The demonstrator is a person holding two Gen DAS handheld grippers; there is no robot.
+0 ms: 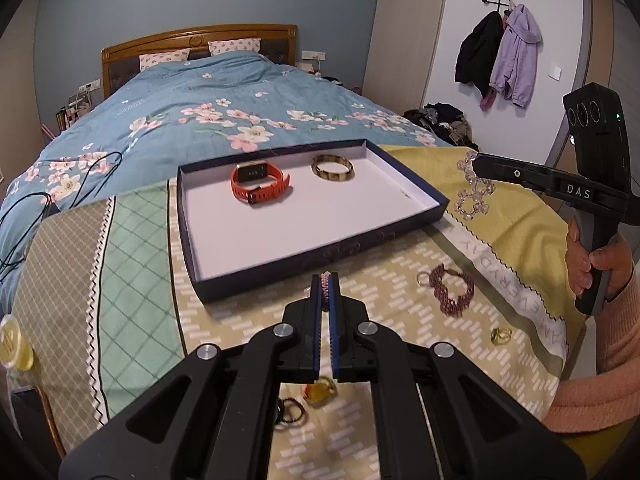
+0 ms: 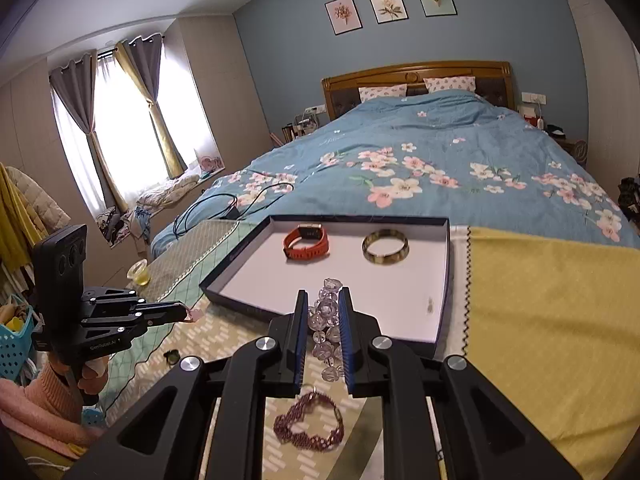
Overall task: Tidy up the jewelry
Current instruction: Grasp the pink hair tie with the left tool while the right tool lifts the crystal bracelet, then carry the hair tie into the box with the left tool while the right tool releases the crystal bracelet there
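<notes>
A dark shallow tray (image 1: 320,266) with a white floor holds an orange watch (image 1: 260,182) and a brown bangle (image 1: 333,167); tray (image 2: 236,294), watch (image 2: 307,242) and bangle (image 2: 385,246) also show in the right wrist view. My left gripper (image 1: 329,280) is shut on a pink beaded bracelet (image 1: 325,292), just before the tray's near wall. My right gripper (image 2: 323,300) is shut on a clear crystal bead bracelet (image 2: 326,328), held above the tray's near right corner; it also shows in the left wrist view (image 1: 474,194).
On the cloth lie a purple beaded bracelet (image 1: 452,290), a green ring (image 1: 501,335), an amber ring (image 1: 320,390) and black hair ties (image 1: 290,410). A small yellow jar (image 1: 14,344) stands at the left edge. The bed (image 1: 224,100) lies behind.
</notes>
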